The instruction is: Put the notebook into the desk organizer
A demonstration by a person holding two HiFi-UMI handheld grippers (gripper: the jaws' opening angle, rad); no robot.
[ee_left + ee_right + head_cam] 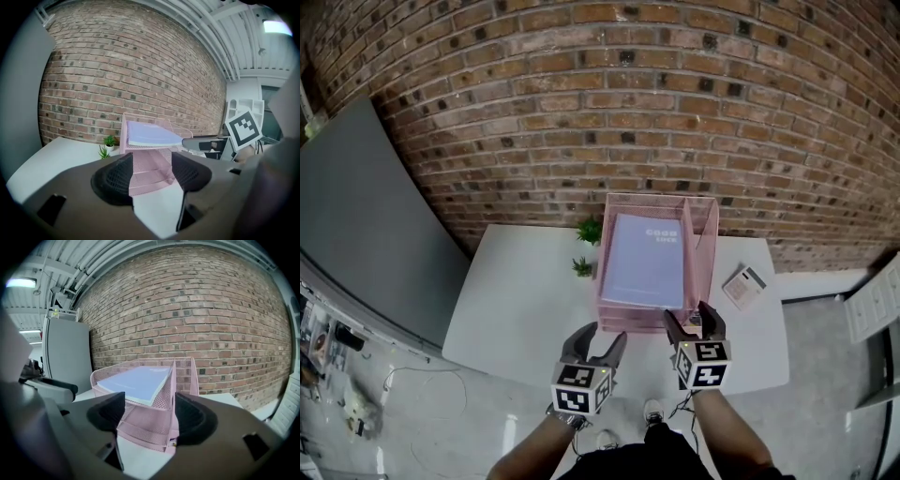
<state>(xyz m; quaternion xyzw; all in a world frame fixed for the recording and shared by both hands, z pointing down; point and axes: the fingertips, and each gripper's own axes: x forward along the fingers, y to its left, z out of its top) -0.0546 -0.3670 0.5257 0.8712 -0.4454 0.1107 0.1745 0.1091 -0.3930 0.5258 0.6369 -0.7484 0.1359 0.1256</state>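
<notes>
On the white table (pixel 516 300), a pink mesh desk organizer (pixel 705 220) is seen standing before a brick wall (pixel 628 94), and the pale lilac notebook (pixel 645 261) is laid flat in its top tray. Two small green plants (pixel 589 231) are placed at the organizer's 9 o'clock, and a small white device (pixel 743 286) at its 4 o'clock. At the organizer's 6 o'clock, the left gripper (pixel 605 336) and the right gripper (pixel 686 314) are held side by side, each spread wide with nothing gripped between the jaws.
</notes>
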